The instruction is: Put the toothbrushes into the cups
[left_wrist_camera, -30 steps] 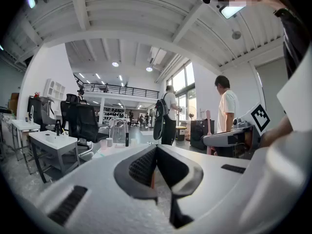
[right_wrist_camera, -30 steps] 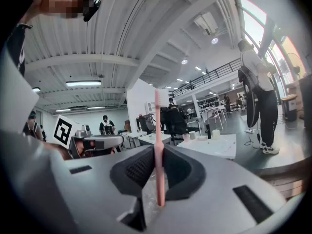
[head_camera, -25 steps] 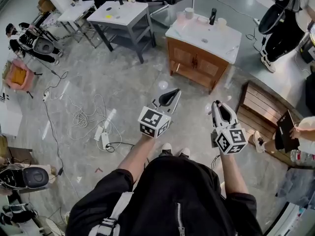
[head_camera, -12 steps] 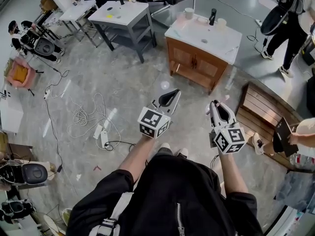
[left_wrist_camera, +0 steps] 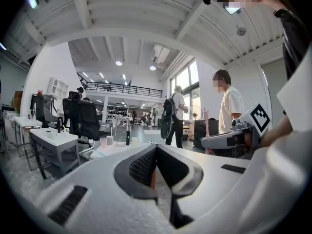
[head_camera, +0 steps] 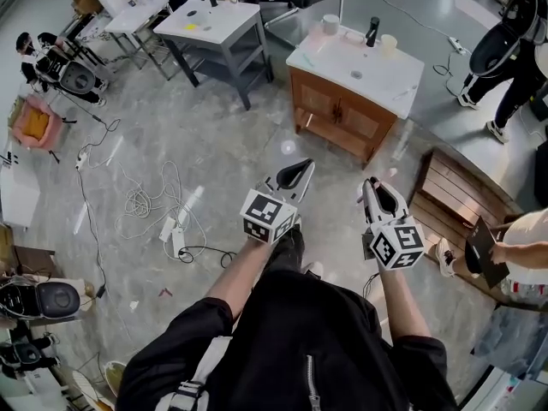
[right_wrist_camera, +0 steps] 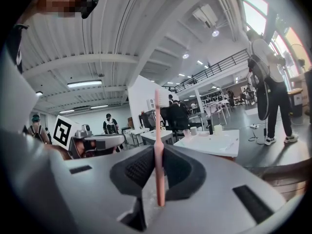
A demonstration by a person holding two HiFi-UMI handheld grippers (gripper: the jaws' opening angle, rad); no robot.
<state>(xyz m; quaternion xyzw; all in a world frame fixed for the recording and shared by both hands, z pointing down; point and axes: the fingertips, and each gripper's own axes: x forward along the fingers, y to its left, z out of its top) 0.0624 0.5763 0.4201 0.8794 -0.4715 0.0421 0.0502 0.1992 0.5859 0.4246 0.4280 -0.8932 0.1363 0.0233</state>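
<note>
My right gripper is shut on a pink toothbrush, which stands upright between the pads. The jaws of my left gripper are closed to a thin slit, and I see nothing held in them. In the head view both grippers, left gripper and right gripper, hover over the floor a step short of a wooden vanity with a white sink top. On that top stand two cups beside a black faucet. The cups also show far ahead in the right gripper view.
A grey table stands left of the vanity. Cables and a power strip lie on the floor at the left. A wooden pallet lies at the right, a person beside it. Another person stands at the far right.
The person's foot has stepped forward under the grippers, which shifted slightly with it. The right gripper kept its hold on the toothbrush. The person at the top right walked further right.
</note>
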